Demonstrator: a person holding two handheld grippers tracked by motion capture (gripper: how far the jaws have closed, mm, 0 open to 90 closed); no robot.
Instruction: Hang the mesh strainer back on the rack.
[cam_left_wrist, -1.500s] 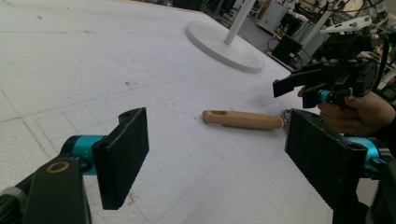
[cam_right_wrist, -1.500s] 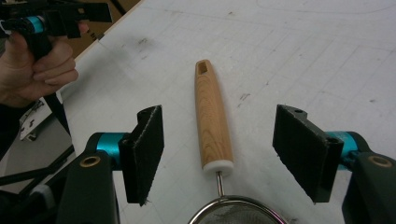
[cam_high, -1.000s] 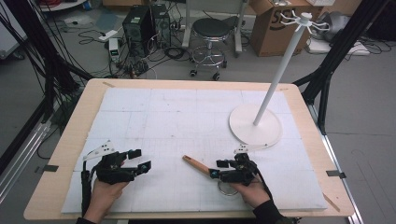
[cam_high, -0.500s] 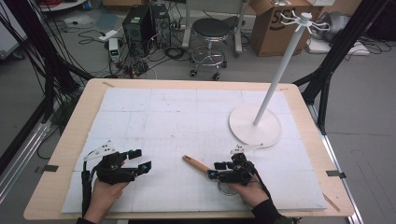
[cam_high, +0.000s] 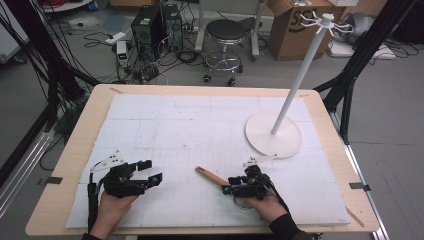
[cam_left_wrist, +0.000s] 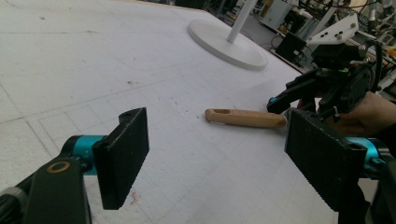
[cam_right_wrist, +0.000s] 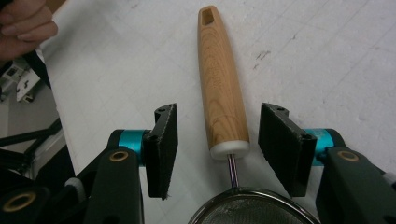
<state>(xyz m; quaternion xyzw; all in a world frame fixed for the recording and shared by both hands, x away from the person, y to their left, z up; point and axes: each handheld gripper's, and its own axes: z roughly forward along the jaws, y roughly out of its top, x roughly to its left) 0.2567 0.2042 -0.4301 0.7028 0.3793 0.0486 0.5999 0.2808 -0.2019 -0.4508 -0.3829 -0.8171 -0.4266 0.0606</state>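
Note:
A small sieve lies on the white mat, its wooden handle (cam_high: 211, 175) pointing up-left and its wire mesh bowl (cam_right_wrist: 247, 207) under my right hand. My right gripper (cam_high: 227, 189) straddles the handle (cam_right_wrist: 219, 84) near the metal neck. Its jaws have just been closing, with a gap left on each side of the wood, so the pads do not touch it. My left gripper (cam_high: 152, 172) rests on the mat at the near left, jaws wide and nothing between them (cam_left_wrist: 219, 158). From there the handle (cam_left_wrist: 245, 117) and the right gripper (cam_left_wrist: 280, 100) show ahead.
A white stand with a round base (cam_high: 273, 135) and a tall pole with hooks on top rises at the right of the mat. A stool, boxes and cables lie on the floor beyond the table's far edge.
The right gripper's jaws have drawn closer together around the wooden handle. Both hands have kept their places, and the sieve has not moved.

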